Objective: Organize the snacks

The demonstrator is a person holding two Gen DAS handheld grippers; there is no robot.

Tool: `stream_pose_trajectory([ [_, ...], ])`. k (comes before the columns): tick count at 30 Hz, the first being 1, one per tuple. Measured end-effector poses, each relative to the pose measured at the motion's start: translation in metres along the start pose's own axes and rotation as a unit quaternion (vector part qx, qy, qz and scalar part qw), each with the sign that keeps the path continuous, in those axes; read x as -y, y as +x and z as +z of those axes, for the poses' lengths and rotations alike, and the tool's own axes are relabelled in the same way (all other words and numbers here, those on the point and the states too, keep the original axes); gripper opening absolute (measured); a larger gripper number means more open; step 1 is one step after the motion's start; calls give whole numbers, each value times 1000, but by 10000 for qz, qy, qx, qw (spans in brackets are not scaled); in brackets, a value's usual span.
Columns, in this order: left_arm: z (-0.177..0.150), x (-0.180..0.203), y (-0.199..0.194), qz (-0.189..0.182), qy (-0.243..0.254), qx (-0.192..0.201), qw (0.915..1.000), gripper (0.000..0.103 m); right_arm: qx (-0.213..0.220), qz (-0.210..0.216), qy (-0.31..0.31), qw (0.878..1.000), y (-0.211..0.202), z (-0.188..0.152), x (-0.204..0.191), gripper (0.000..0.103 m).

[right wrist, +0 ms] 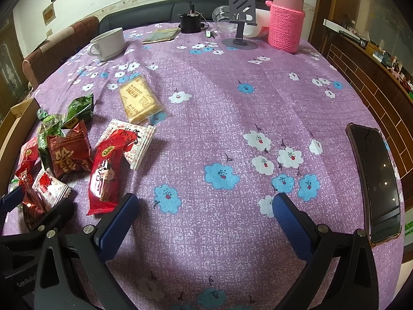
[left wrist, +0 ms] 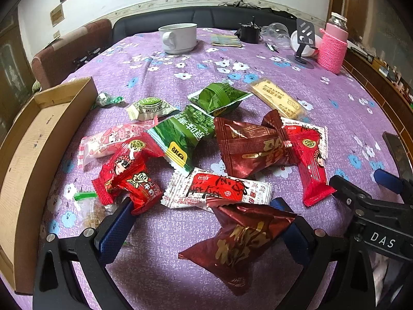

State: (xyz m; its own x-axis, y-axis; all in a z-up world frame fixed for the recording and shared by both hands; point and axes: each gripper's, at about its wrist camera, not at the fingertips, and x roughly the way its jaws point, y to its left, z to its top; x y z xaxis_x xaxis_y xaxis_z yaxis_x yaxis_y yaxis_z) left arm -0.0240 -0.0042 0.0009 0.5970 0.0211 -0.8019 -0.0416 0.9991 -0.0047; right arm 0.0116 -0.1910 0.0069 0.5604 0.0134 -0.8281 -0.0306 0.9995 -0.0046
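Note:
A heap of snack packets lies on the purple flowered tablecloth (left wrist: 180, 59): green ones (left wrist: 180, 137), bright red ones (left wrist: 129, 178), a white-and-red one (left wrist: 219, 188), a dark red one (left wrist: 247, 147) and a yellow biscuit pack (left wrist: 278, 98). My left gripper (left wrist: 204, 206) is open wide at the heap's near edge. Another dark red packet (left wrist: 240, 242) sits between its fingers, its corner against the right pad (left wrist: 291, 232). A wooden box (left wrist: 38, 155) stands to the left. My right gripper (right wrist: 204, 206) is open over bare cloth to the right of the heap, holding nothing.
At the far side stand a white mug (left wrist: 178, 37), a pink-sleeved bottle (left wrist: 333, 46), a phone stand (right wrist: 240, 23), a clear bowl (right wrist: 224, 18) and a black object (right wrist: 191, 23). A phone (right wrist: 374, 178) lies by the right edge. Chairs and a sofa stand behind.

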Motion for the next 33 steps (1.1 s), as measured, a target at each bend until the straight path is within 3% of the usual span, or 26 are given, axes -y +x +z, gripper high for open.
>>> stream_pose_trajectory([
  [4, -1, 0, -1, -38, 53, -47, 10000, 103, -1, -1, -4, 10000, 0, -1, 0, 103],
  [7, 1, 0, -2, -258, 337, -323, 9986, 103, -8, 35, -36, 10000, -1, -2, 0, 103],
  [16, -6, 2, -6, -406, 517, -250, 9975, 103, -28, 67, -127, 9999, -2, -3, 0, 103],
  [22, -23, -6, -34, -1316, 402, -95, 9904, 89, -3, 163, -227, 9996, -7, -9, 1, 103],
  [24, -26, -13, -45, -1409, 330, -27, 9895, 87, 17, 185, -207, 9996, -10, -12, 3, 102],
  [26, -27, -20, -58, -1579, 259, 105, 9871, 78, 99, 138, -153, 9997, -17, -17, 7, 89],
  [29, -27, -37, -91, -1436, 145, 799, 9863, 78, 295, 8, -77, 9995, -32, -22, 11, 84],
  [31, -27, -46, -114, -1137, 110, 1404, 9835, 78, 705, -42, -21, 9975, -54, -24, 12, 80],
  [33, -28, -56, -138, -823, -11, 2016, 9760, 82, 1421, -337, 38, 9893, -83, -28, 10, 80],
])
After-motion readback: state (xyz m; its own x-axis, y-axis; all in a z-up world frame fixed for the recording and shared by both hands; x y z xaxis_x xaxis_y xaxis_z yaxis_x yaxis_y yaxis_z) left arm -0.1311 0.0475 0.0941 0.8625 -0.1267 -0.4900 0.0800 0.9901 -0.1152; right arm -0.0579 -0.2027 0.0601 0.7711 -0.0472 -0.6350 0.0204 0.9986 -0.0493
